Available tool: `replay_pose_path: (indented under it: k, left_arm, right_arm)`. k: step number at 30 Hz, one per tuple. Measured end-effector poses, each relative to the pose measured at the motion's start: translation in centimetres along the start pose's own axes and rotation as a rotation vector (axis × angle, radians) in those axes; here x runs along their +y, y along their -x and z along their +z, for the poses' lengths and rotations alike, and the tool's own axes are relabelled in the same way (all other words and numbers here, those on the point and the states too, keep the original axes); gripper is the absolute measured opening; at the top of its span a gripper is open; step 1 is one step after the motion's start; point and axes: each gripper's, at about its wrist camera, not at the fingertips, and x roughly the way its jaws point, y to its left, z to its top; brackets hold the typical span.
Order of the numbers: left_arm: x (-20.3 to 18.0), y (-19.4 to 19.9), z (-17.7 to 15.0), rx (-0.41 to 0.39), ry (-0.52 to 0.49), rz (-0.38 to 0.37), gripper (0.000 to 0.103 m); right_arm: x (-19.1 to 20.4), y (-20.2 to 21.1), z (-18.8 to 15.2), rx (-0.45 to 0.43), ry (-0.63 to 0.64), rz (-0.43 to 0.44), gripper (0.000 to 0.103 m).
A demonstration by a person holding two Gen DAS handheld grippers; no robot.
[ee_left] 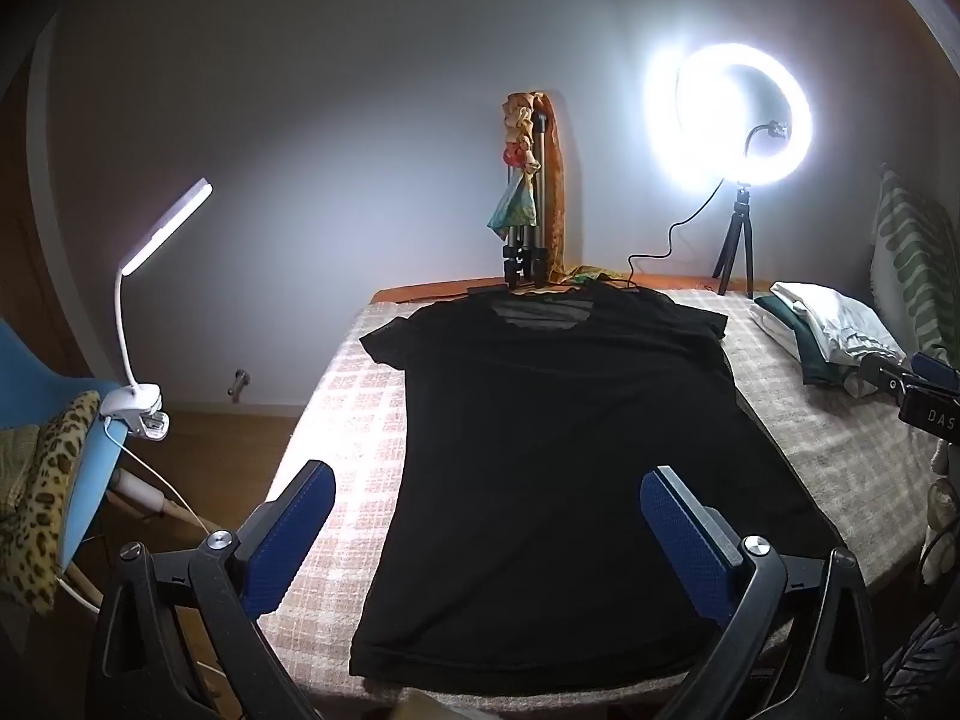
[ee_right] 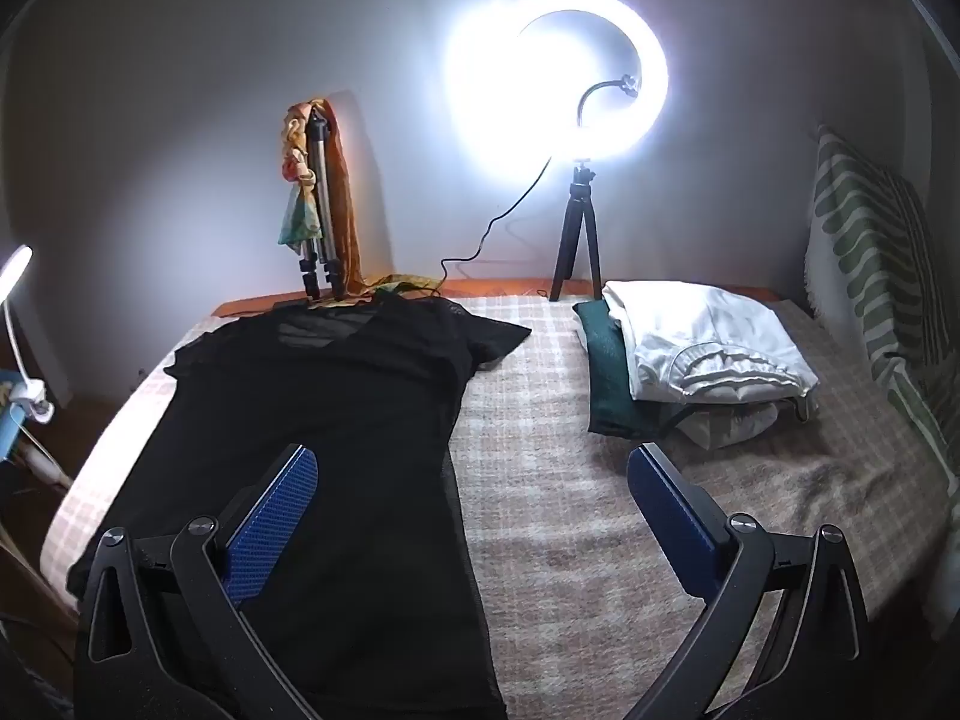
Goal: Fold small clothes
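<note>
Black and slightly sheer at the neckline, the t-shirt (ee_left: pixel 558 456) lay spread flat on the checked blanket (ee_left: pixel 354 420) that covered the bed, collar toward the far wall and hem toward the near edge, both short sleeves fanned out to the sides. From where I stood, the left gripper (ee_left: pixel 487 531) hung above the lower part of the shirt with its blue-padded fingers (ee_left: pixel 287 540) spread wide, gripping nothing; one finger sat over the blanket off the shirt's left edge, the other over the shirt's right side. The right gripper (ee_right: pixel 472 519) was likewise splayed and empty, its left finger (ee_right: pixel 271 525) over the black fabric and the other over bare blanket just beside the shirt's right edge. I could not tell whether either tool was touching the cloth. Near the head of the bed on the right, well apart from the shirt, sat a small stack of folded clothes (ee_right: pixel 702 354), white pieces on top and a dark green one beneath. A ring light (ee_right: pixel 558 78) on a short black tripod glared at the far edge, its cable trailing toward a folded tripod (ee_right: pixel 321 204) draped with a patterned scarf and leaning against the wall. A white clip lamp (ee_left: pixel 153 252) shone from the left, clamped to a blue chair (ee_left: pixel 90 462), and a green-striped pillow (ee_right: pixel 870 252) stood against the right side.
</note>
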Motion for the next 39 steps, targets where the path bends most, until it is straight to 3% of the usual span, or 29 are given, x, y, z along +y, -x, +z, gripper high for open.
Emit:
replay_pose_path:
  k: [4,7,10,39]
  left_arm:
    - [2.3,0.1,0.1,-0.013,0.048,-0.021,0.103]
    - [2.5,0.6,-0.2,-0.028,0.051,0.008,0.103]
    - [1.4,0.4,-0.1,-0.022,0.045,0.036,0.103]
    - [1.0,0.5,-0.4,-0.047,0.039,0.056,0.103]
  right_arm:
    - [0.0,-0.1,0.1,0.001,-0.015,0.011,0.103]
    - [-0.5,0.5,0.9,0.003,-0.02,0.015,0.103]
    - [-0.5,0.9,0.9,-0.012,-0.015,0.012,0.103]
    - [-1.5,0.4,0.9,-0.011,-0.031,0.01,0.103]
